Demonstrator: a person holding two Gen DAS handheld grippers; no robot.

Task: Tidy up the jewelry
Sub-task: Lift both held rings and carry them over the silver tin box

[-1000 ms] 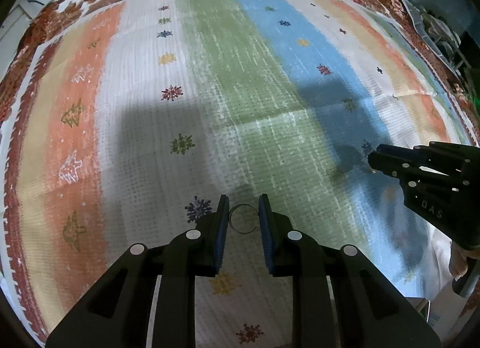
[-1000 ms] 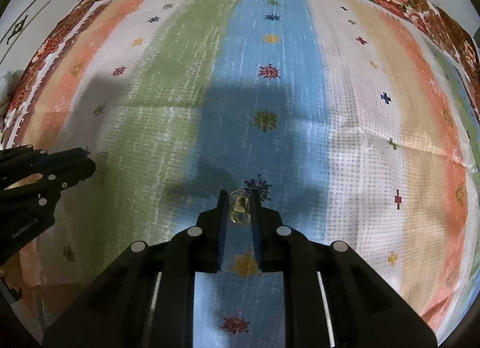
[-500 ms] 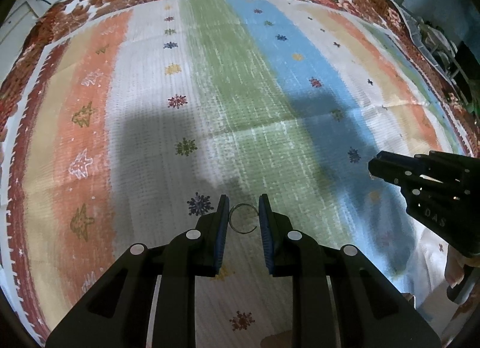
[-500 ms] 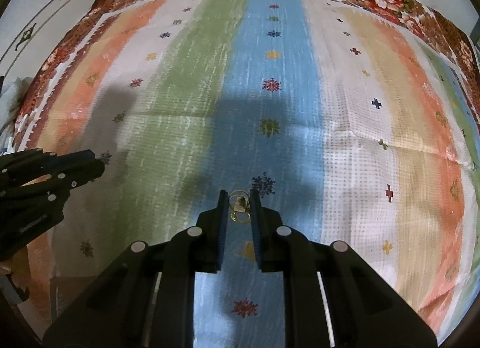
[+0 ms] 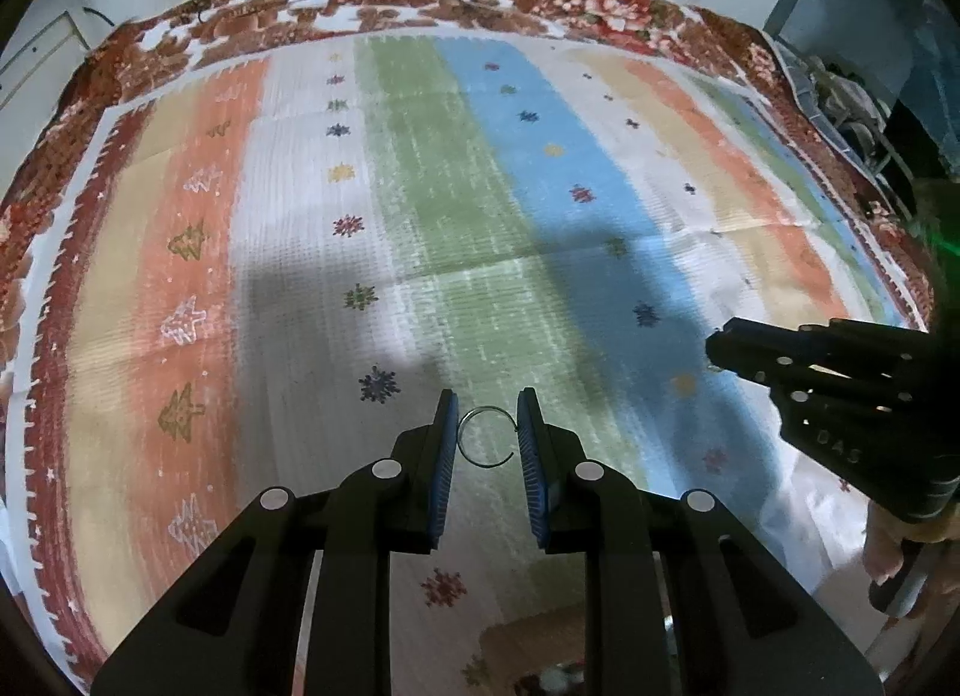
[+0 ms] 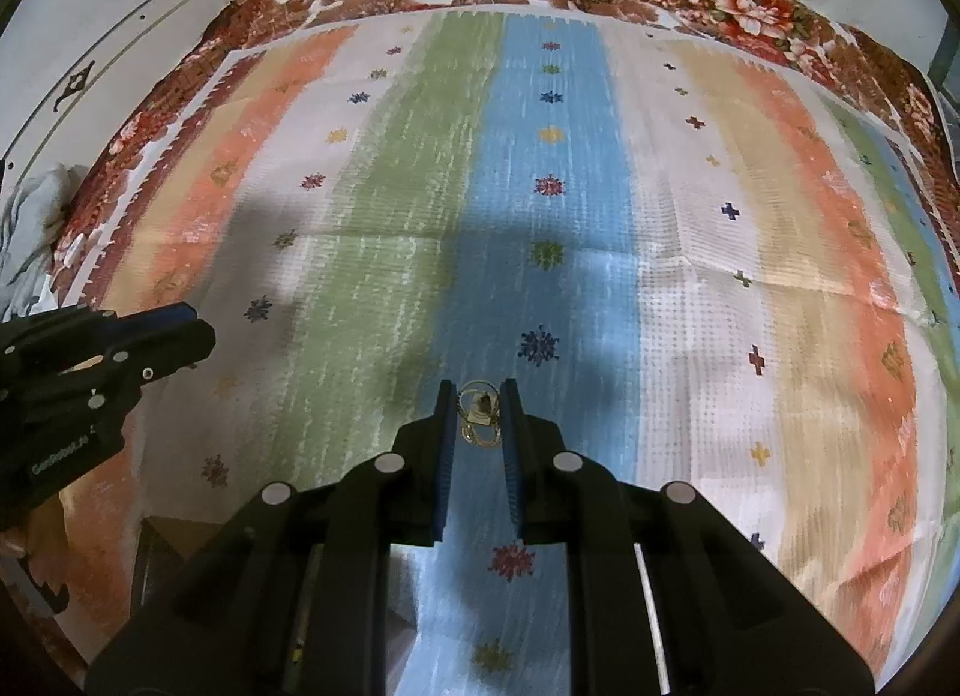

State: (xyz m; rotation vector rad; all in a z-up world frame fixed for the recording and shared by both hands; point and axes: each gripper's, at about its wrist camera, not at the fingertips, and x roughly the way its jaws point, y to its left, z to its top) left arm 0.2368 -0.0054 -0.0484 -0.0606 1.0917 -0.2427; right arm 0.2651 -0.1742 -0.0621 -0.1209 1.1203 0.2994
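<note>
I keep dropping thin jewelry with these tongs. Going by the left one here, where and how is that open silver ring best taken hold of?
As the left tongs hold the silver ring now: pads on opposite outer sides of the hoop, across its width, coming from above. The wire is thin and the loop has a gap at its lower right, so keep the pads off that opening, where it would likely flex.

A home: striped cloth (image 5: 420, 204) over a floral bedspread (image 6: 750, 6).
</note>
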